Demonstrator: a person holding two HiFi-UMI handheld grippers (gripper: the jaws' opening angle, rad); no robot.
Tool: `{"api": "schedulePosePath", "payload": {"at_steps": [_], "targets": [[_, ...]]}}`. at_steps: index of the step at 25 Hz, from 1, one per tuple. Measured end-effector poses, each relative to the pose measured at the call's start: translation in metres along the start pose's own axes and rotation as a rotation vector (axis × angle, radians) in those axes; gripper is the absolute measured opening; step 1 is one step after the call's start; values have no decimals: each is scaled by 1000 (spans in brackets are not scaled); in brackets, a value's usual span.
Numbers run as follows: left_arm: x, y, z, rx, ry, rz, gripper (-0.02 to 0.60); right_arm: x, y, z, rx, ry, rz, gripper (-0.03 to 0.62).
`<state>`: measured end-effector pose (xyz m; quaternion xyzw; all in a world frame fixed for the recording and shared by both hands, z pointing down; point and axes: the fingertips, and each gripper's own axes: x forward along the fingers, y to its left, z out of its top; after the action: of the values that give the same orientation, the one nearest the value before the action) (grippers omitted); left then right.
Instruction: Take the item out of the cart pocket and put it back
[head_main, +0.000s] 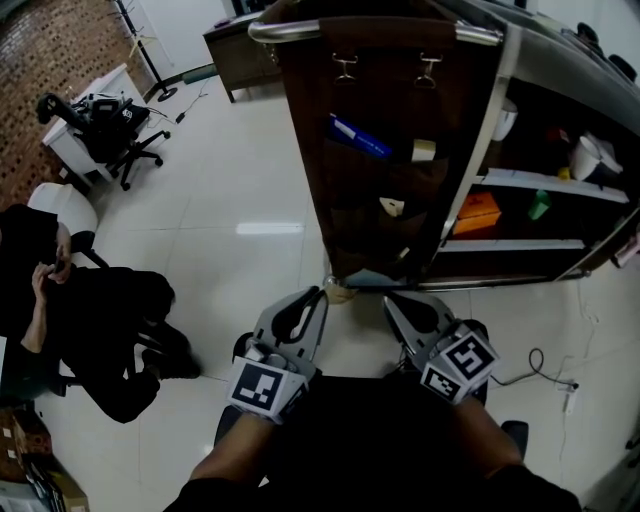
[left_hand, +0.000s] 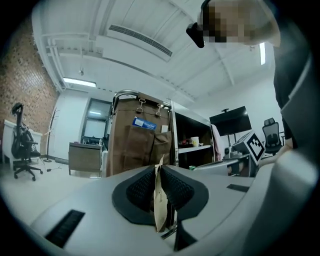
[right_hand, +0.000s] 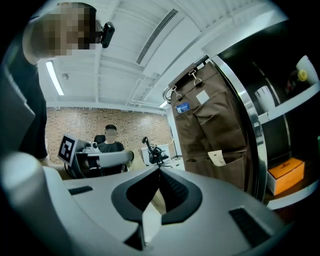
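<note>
Our left gripper pinches a thin tan packet low in the centre of its view, well short of the brown pocket panel at upper centre. The packet looks light, flat and bendy, probably paper, so we hold its edge firmly. Our right gripper is closed and empty.

Glossy white floor, brick wall
</note>
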<state>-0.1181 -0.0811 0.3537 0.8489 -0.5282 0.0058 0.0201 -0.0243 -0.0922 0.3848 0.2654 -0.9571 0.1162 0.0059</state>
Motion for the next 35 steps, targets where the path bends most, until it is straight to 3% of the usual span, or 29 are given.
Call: {"api": "schedulePosePath", "payload": {"at_steps": [6,16,35], "targets": [[5,-11,-4,-12,-30,-31,34,-2,-1,2,0,-2,-9,17],[12,-10,-27,-26,28,-38,34,-1,-4,-2,7,-7,-22,17],[14,-15,-29,-17,27,-52,34,2,-6,-1,9,-21,-28,17]]}}
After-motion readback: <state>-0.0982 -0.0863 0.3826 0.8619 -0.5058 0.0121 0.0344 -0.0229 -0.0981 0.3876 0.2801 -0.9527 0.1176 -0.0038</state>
